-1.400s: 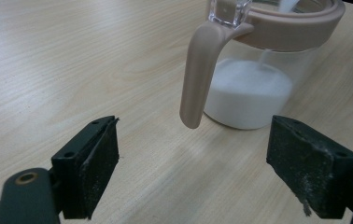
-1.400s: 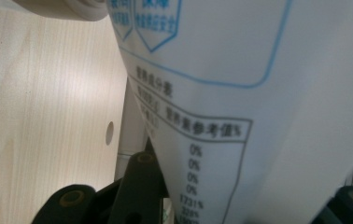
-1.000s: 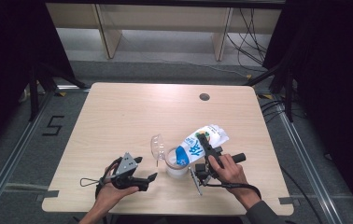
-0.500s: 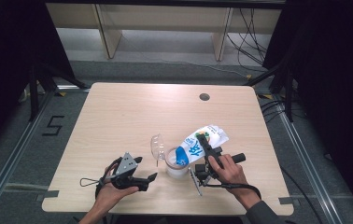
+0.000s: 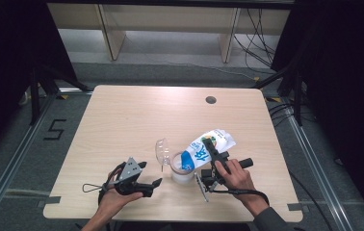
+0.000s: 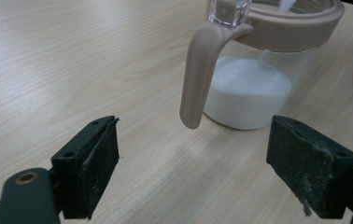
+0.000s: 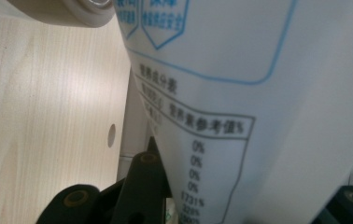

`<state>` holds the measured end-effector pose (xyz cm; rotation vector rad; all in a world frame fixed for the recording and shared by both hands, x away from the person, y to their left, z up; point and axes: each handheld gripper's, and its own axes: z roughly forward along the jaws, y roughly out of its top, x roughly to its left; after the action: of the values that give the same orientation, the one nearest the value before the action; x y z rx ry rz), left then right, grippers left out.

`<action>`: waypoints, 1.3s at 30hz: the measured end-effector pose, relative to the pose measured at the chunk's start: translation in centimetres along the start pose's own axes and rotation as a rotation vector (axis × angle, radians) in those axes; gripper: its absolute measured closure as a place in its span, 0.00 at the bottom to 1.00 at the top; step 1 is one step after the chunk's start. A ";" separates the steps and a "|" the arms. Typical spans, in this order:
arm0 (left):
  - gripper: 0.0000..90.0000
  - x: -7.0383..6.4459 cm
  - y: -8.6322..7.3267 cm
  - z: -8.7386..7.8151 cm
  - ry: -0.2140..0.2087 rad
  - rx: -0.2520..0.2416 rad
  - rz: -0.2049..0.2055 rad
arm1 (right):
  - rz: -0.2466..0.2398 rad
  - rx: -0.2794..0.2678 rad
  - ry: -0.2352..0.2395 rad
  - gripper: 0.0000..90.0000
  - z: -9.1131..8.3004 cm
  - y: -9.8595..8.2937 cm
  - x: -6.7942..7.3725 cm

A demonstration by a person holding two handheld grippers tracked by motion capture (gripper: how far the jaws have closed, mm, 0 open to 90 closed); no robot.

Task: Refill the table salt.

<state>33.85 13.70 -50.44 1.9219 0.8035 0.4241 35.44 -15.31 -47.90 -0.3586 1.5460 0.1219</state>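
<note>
A white and blue bag is tilted with its mouth over a clear jar near the table's front middle. My right gripper is shut on the bag's body, whose printed face is pressed between the jaws of the right gripper. White powder lies in the jar, and a thin stream falls into it. The jar's hinged lid stands open to its left. My left gripper rests left of the jar, open and holding nothing; its beige latch hangs just ahead of the left gripper.
The wooden table has a round cable hole at its far right. Black stands and cables lie on the floor around it. A shelf unit stands beyond the far edge.
</note>
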 end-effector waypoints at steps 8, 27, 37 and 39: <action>0.18 0.0 0.0 0.0 0.000 0.000 0.000 | 0.081 0.024 0.020 0.84 -0.2 -0.1 0.4; 0.18 0.0 0.0 0.0 0.001 0.003 0.002 | 0.127 -0.016 0.039 0.85 0.0 -0.1 0.3; 0.18 0.0 0.0 0.0 -0.002 -0.006 -0.005 | 0.202 0.011 0.104 0.85 -0.2 -0.2 0.2; 0.18 0.0 0.0 0.0 -0.004 -0.011 -0.005 | 0.236 0.011 0.108 0.85 -0.2 -0.3 0.1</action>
<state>33.88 13.67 -50.45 1.9097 0.8021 0.4211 35.35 -15.68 -47.96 -0.1750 1.6922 0.2826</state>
